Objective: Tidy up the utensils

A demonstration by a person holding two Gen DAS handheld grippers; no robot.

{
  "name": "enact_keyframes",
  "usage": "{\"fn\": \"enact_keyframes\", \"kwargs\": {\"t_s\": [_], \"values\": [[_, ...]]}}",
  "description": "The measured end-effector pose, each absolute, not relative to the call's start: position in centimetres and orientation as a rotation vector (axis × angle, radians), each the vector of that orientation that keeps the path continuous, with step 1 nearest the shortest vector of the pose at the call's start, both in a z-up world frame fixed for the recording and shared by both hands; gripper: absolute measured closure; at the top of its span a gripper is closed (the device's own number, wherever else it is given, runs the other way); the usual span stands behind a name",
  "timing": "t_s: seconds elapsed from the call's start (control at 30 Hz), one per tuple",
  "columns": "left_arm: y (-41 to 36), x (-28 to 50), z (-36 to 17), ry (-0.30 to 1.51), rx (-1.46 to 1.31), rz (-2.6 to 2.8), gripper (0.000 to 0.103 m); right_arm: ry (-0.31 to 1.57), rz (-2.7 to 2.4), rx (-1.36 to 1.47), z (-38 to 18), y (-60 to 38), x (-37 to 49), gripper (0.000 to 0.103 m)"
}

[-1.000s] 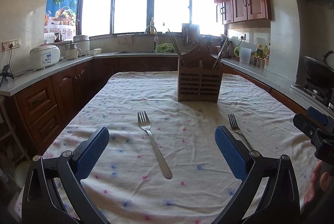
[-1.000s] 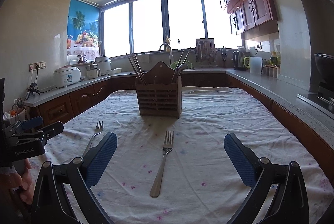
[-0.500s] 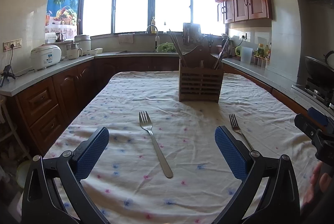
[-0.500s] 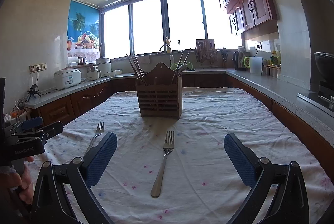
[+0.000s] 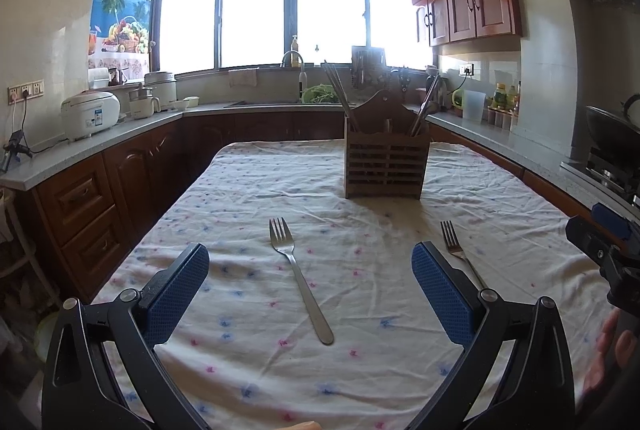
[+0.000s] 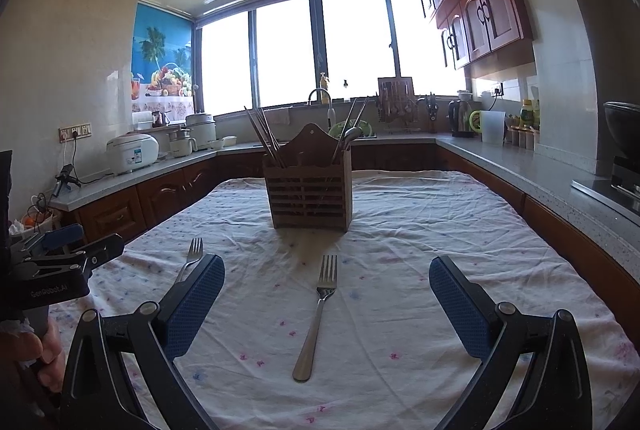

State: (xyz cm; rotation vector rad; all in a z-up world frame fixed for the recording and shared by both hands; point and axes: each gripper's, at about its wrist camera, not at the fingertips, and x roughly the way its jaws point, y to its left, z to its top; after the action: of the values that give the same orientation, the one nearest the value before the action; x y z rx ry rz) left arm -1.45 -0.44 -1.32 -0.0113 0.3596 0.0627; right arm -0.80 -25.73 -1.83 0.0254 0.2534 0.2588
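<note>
Standing upright, wooden caddy (image 6: 310, 195) holds chopsticks (image 6: 264, 137).

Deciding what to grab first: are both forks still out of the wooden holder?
Yes, both out. One fork and the other fork lie flat on the tablecloth, apart from the holder.

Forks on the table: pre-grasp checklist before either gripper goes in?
1. Left gripper open and empty: ok, jaws spread wide.
2. Right gripper open and empty: ok, jaws spread wide.
3. Left fork lined up between the left jaws, lying flat on the tablecloth: ok.
4. Right fork lined up between the right jaws, lying flat: ok.
5. Wooden utensil holder upright and unobstructed beyond both forks: ok.
6. Free slot in the holder for forks: cannot tell; chopsticks and other utensils stick out, the inside is hidden.
</note>
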Motion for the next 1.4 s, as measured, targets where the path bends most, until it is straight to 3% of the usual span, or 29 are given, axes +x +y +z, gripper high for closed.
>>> {"fn": "enact_keyframes", "kwargs": {"t_s": [1.4], "values": [[-0.41,-1.59,-1.17,0.352,0.0,0.06,0.0,0.235,0.28,0.032,-1.16,-25.47,-0.99,0.0]]}}
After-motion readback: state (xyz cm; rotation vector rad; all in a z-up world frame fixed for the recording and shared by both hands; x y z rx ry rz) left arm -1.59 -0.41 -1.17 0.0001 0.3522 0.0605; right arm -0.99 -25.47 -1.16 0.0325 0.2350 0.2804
